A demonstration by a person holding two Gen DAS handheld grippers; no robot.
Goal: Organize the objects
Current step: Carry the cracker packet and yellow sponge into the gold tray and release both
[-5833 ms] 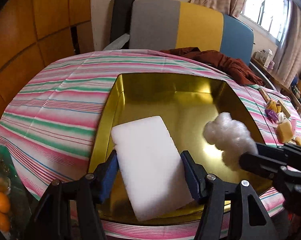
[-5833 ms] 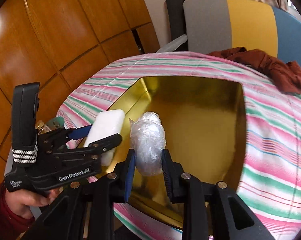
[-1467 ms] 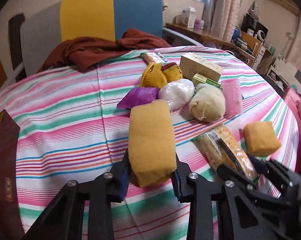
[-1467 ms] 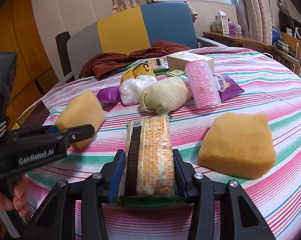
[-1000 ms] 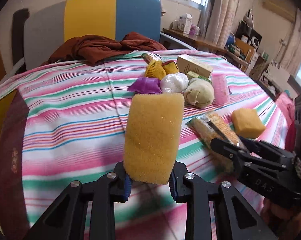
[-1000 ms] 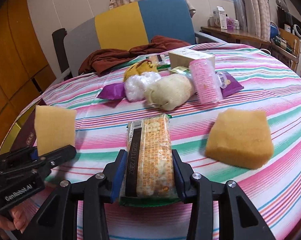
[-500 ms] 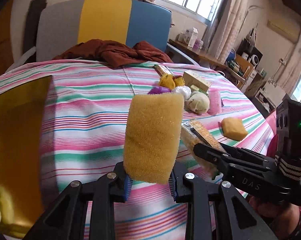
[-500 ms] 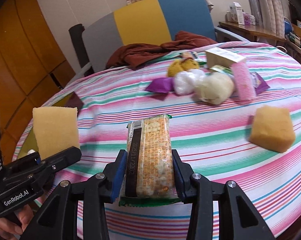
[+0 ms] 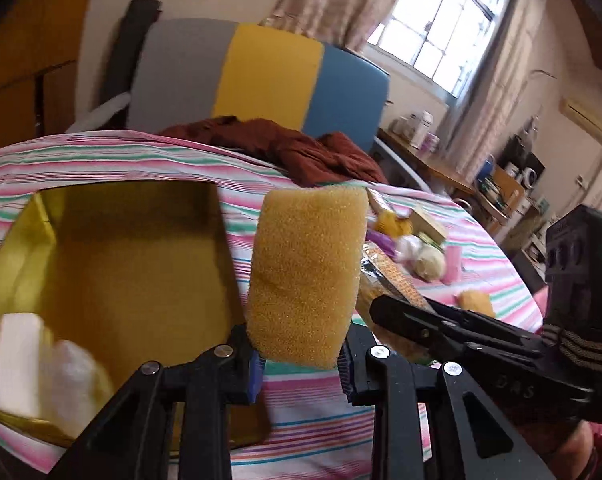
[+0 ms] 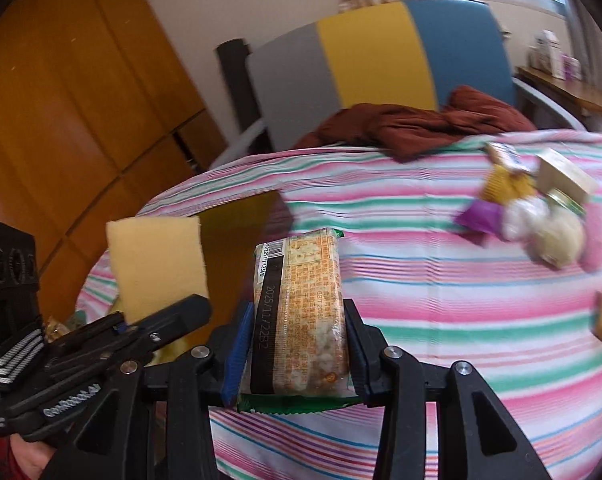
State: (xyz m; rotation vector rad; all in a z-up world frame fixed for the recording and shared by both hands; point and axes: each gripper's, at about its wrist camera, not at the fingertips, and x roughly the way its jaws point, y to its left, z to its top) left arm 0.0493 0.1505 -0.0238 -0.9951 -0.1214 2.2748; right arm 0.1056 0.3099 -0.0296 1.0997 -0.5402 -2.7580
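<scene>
So compared to a second or so earlier, both hands had lifted off the striped tablecloth (image 10: pixel 441 292) and swung over toward the gold tray (image 9: pixel 141 264), which was back in the left view with the white block (image 9: pixel 15 364) and a blurry white bundle (image 9: pixel 73 376) inside. The left gripper (image 9: pixel 301 364) was still pinched tight on the yellow sponge (image 9: pixel 307 276), held upright in the air beside the tray's right edge. The right gripper (image 10: pixel 291 354) stayed clamped on the cracker packet (image 10: pixel 299 316) above the cloth, with the leftover pile of items (image 10: pixel 533 216) well apart on the right.
</scene>
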